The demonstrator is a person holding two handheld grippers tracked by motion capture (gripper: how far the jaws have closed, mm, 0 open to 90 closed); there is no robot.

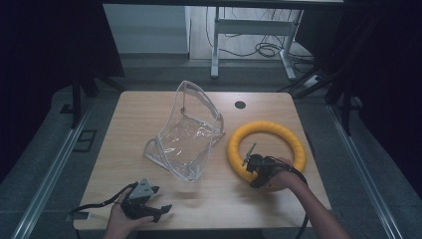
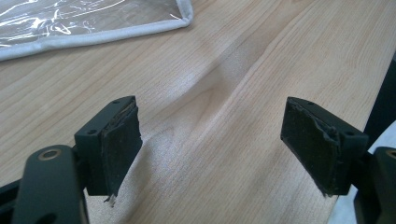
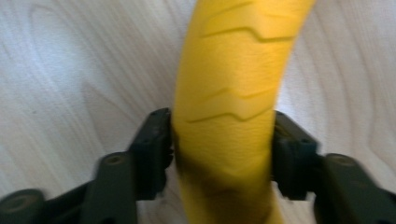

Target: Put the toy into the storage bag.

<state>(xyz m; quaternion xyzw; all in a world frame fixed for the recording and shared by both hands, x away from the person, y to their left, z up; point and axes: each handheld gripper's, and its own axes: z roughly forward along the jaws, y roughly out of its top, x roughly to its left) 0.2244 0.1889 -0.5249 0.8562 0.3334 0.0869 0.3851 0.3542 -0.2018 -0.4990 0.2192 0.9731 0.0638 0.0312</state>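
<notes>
Dim room, dark curtains either side, grey floor; white desk legs and cables at far end. High view: light wooden table; clear plastic pouch with white piping, standing open near the centre; yellow ring, ribbed, lying flat right of the pouch and apart from it; small dark grommet hole near the far edge. Left gripper, held in the left hand at the near-left edge, jaws parted, grey three-cornered plate on top. Right gripper, held in the right hand, set on the near arc of the ring.

Left gripper view: two black padded jaws wide apart over bare wood, nothing between them; pouch corner with white piping at far left.

Right gripper view: jaws either side of the yellow ring, both pads pressed against it, clamped; ring runs away over pale wood
</notes>
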